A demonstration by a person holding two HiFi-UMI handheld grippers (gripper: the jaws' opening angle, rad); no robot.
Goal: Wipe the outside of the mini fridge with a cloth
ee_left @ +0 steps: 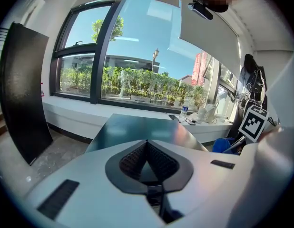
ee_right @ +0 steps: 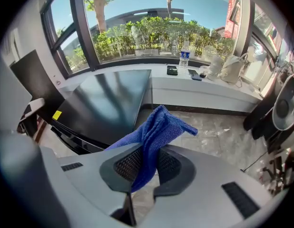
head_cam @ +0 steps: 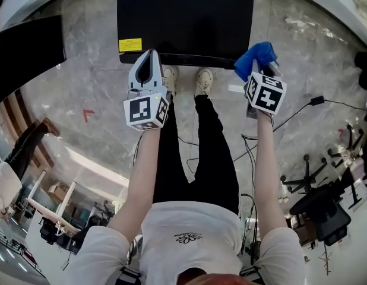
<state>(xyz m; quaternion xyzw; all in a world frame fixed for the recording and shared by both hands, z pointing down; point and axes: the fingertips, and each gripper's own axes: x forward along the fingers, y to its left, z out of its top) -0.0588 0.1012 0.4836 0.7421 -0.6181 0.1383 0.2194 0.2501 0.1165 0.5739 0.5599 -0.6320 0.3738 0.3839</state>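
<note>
- The fridge [head_cam: 184, 16] stands on the floor [head_cam: 88, 88] just beyond our shoes [head_cam: 203, 81]. Its dark flat top faces up at us, and a yellow label [head_cam: 130, 44] sits at the near left corner.
- Our right gripper [ee_right: 149, 163] has its jaws clamped on the blue cloth [ee_right: 157, 132]. A folded bunch of cloth sticks up and forward out of the jaws.
- Our left gripper [ee_left: 147, 144] has its jaws closed together with nothing between them. It hangs over the near left edge of the fridge.
- In the head view the cloth lies over the near right corner of the fridge. We cannot tell whether it touches the surface.
- From the right jaws, the top stretches away to the far left and lies below them. The right side wall drops straight down beside them.
- Both grippers are at the near edge, but only the right one carries the cloth, so we judge the wiping falls to it.
- We judge no wiping stroke is under way yet. The next move would be to lower the cloth and swing it leftward onto the top, or press it against the right wall.
</note>
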